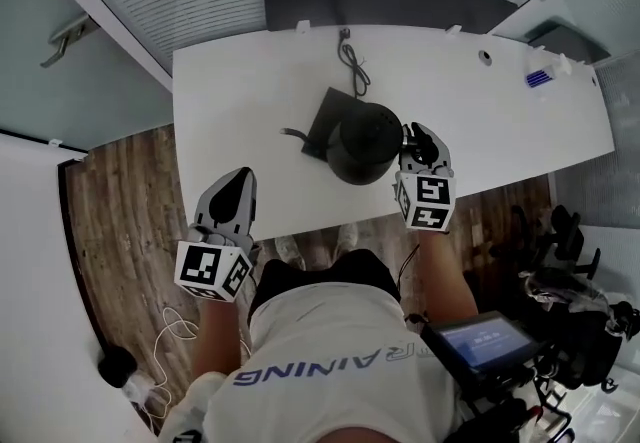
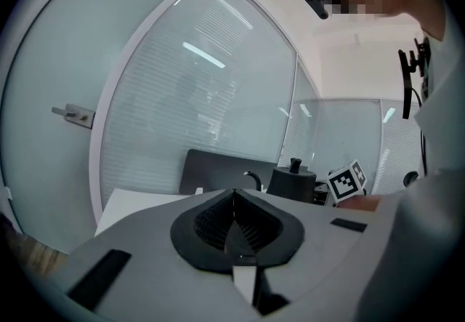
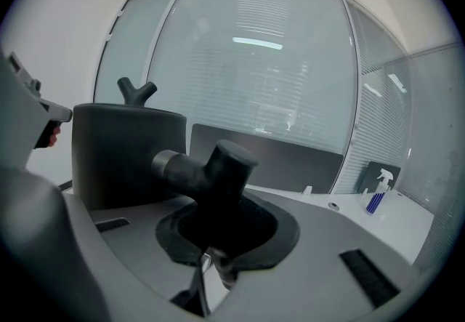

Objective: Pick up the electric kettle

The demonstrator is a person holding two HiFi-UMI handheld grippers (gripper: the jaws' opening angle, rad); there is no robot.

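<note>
The right hand-held gripper is clamped on the black handle of the electric kettle. The kettle's dark round body sits just to this gripper's left, above the white table. It overlaps the near corner of the square black base, which lies farther out and left. The left hand-held gripper is well apart on the left at the table's near edge, its jaws together with nothing between them.

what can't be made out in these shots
- Whether the electric kettle is clear of its base: head view, kettle body covers the gap; right gripper view, the right hand-held gripper blocks its underside.
- The blue item: head view, too small.
- The screen's text: head view, too small.
</note>
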